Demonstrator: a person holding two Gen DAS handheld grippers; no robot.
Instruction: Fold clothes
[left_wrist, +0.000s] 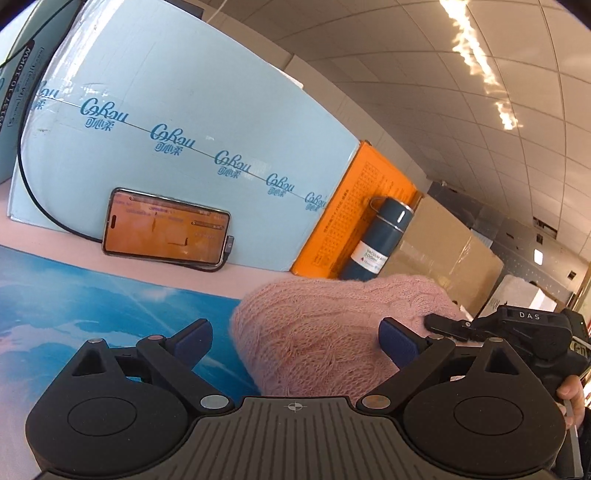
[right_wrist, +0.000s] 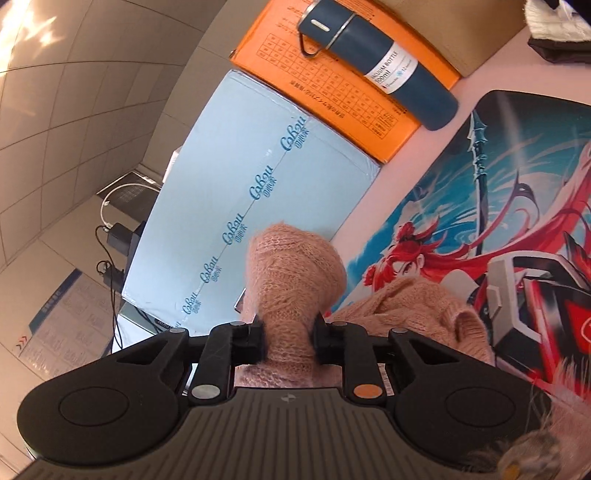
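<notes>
Right claw (right_wrist: 289, 341) is clamped on a bunch of the pink sweater (right_wrist: 295, 280), which runs straight ahead of it. Left claw (left_wrist: 297, 338) gapes empty, sweater just ahead between its fingers, nearer its right finger (left_wrist: 399, 341).

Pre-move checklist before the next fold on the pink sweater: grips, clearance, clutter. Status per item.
1. Right gripper clamped on pink sweater: ok.
2. Left gripper open: ok, nothing pinched.
3. Sweater fabric between the left fingers: ok, bulge sits there.
4. Grippers clear of each other: cannot tell, right one very close.
5. Phone and bottle off the sweater: ok.
6. Sweater flat on mat: not ok, bunched.
</notes>
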